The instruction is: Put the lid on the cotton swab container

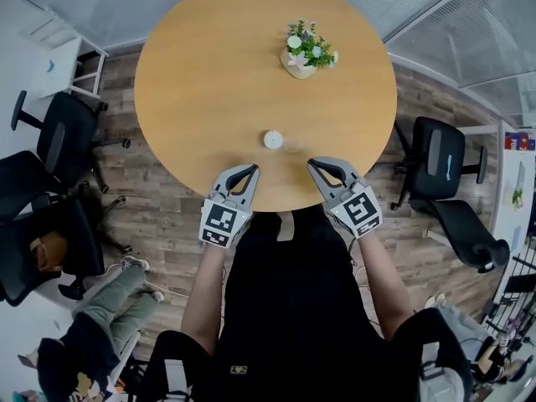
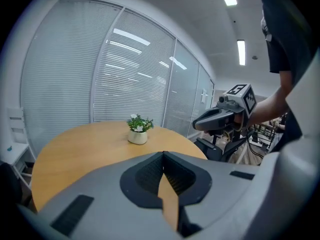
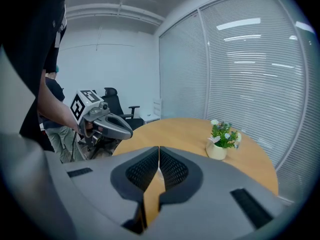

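Note:
In the head view a small white round cotton swab container (image 1: 273, 139) stands on the round wooden table (image 1: 209, 74), near its front edge. A faint clear lid (image 1: 293, 146) lies just right of it. My left gripper (image 1: 253, 171) is shut and empty, hovering at the table's front edge, below and left of the container. The right gripper (image 1: 311, 165), shut and empty too, hangs below and right of the lid. Neither touches anything. Each gripper view shows its own closed jaws (image 2: 163, 155) (image 3: 159, 156), which hide container and lid, and the other gripper (image 2: 220, 117) (image 3: 106, 124).
A white pot of flowers (image 1: 303, 54) (image 2: 138, 132) (image 3: 221, 144) stands at the table's far right. Black office chairs (image 1: 50, 149) (image 1: 448, 182) surround the table. A seated person's legs (image 1: 117, 296) show at the lower left. Blinds on glass walls stand behind.

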`<state>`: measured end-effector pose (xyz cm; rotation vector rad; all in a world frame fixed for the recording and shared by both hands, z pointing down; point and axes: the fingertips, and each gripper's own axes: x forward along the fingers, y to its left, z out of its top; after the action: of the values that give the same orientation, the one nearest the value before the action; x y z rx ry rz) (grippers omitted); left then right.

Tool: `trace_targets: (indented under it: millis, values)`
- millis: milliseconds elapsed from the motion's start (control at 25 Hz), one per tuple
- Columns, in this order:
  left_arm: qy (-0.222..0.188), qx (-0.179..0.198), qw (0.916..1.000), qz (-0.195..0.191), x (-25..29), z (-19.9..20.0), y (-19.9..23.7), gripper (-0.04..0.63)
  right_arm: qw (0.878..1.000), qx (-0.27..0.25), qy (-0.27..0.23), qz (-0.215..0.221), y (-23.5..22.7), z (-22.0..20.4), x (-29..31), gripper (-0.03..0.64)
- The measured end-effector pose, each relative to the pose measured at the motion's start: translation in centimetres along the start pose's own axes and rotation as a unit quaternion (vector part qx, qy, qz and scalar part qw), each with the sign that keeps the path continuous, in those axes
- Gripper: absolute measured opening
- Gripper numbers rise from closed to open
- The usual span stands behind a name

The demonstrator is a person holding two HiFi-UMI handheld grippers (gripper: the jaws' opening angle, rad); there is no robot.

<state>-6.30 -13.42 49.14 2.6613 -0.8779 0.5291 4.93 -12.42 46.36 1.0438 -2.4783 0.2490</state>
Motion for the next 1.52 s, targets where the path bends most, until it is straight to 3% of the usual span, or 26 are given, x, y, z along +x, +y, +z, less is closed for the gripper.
trace_targets:
  millis: [280, 760, 920, 1040, 1200, 1360, 1520]
  values:
    - [0.006, -0.023, 0.9997, -0.002, 2.1, -2.8, -0.5, 0.005, 0.999, 0.002, 0.028, 0.02, -0.3, -3.2, 0.5, 0.005]
    - [0.022, -0.019, 0.9995, -0.011, 5.1, -5.5, 0.8, 0.005, 0.999, 0.012, 0.028, 0.023, -1.9, -4.2, 3.8, 0.005]
    - [0.031, -0.004, 0.9995, -0.002, 6.4, -7.5, 1.0, 0.005, 0.999, 0.011, 0.031, 0.033, -1.7, -4.6, 4.3, 0.005]
    - [0.05, 0.031, 0.9982, 0.01, 7.4, -9.3, 1.4, 0.005, 0.998, 0.008, 0.038, 0.039, -1.8, -4.9, 4.3, 0.005]
    - [0.069, 0.048, 0.9965, 0.001, 8.4, -11.0, 1.9, 0.01, 0.998, 0.007, 0.048, 0.044, -1.9, -5.1, 4.7, 0.005]
    - [0.077, 0.054, 0.9955, -0.008, 9.6, -11.2, 2.3, 0.182, 0.998, 0.008, 0.051, 0.048, -2.3, -5.6, 5.0, 0.005]
    - [0.082, 0.068, 0.9942, -0.017, 10.8, -11.3, 2.6, 0.263, 0.997, 0.011, 0.051, 0.05, -2.5, -5.6, 5.2, 0.005]
